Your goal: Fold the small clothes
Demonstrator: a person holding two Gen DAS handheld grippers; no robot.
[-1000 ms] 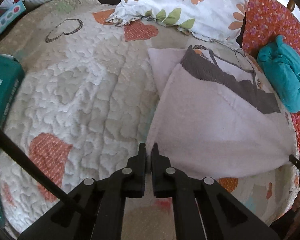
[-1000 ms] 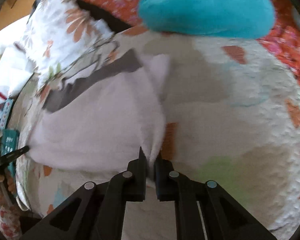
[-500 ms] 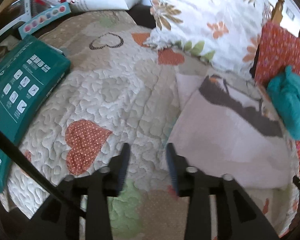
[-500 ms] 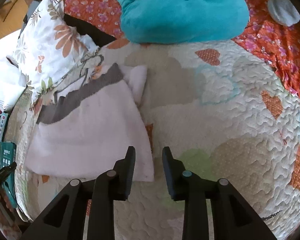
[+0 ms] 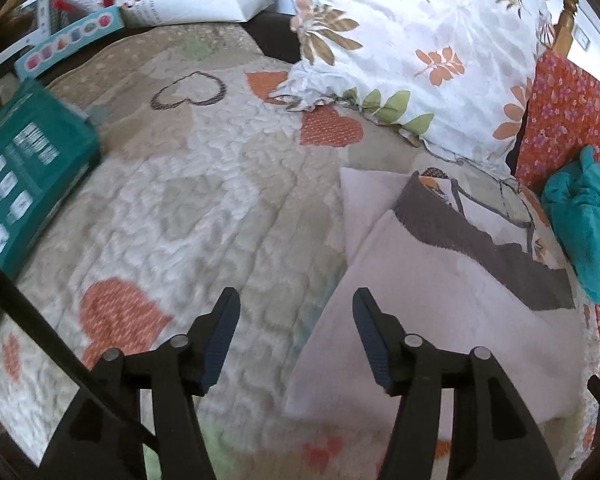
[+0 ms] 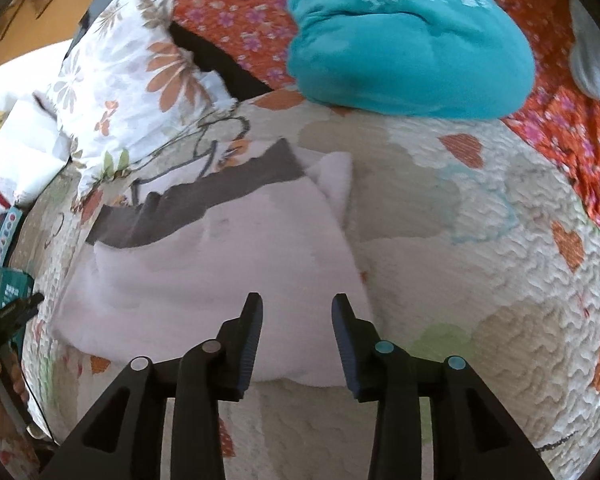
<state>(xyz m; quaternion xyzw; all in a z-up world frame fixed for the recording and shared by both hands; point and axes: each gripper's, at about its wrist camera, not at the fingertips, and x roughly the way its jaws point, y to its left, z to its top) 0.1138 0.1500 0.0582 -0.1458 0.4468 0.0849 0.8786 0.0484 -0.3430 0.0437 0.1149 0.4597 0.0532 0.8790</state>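
Teal box (image 5: 24,168): I saw it at far left of the L view, lying on the quilt (image 5: 204,216), white print on top, blurred.
Quilt: cream w/ orange hearts, covered the bed under everything; same quilt in the R view (image 6: 480,280).
L gripper (image 5: 296,308): I had it jaws wide apart, nothing between them, hovering over the quilt just by the garment's near-left edge. Not touching cloth as far as I could tell.
Folded garment (image 5: 432,320): pale pink/white piece w/ a dark grey band along its far edge, lay flat on the quilt, right of centre in the L view; in the R view (image 6: 220,264) it sat left of centre.
R gripper (image 6: 296,308): jaws open too, empty, poised over the garment's near-right corner; couldn't tell if the tips touched the fabric.
Floral pillow (image 5: 420,48): white w/ orange + green leaves, behind the garment, its edge near the grey band.
Teal garment (image 6: 408,40): bundled, on the red floral fabric (image 6: 236,28) beyond the quilt, apart from the folded piece; at the right edge in the L view (image 5: 584,232).
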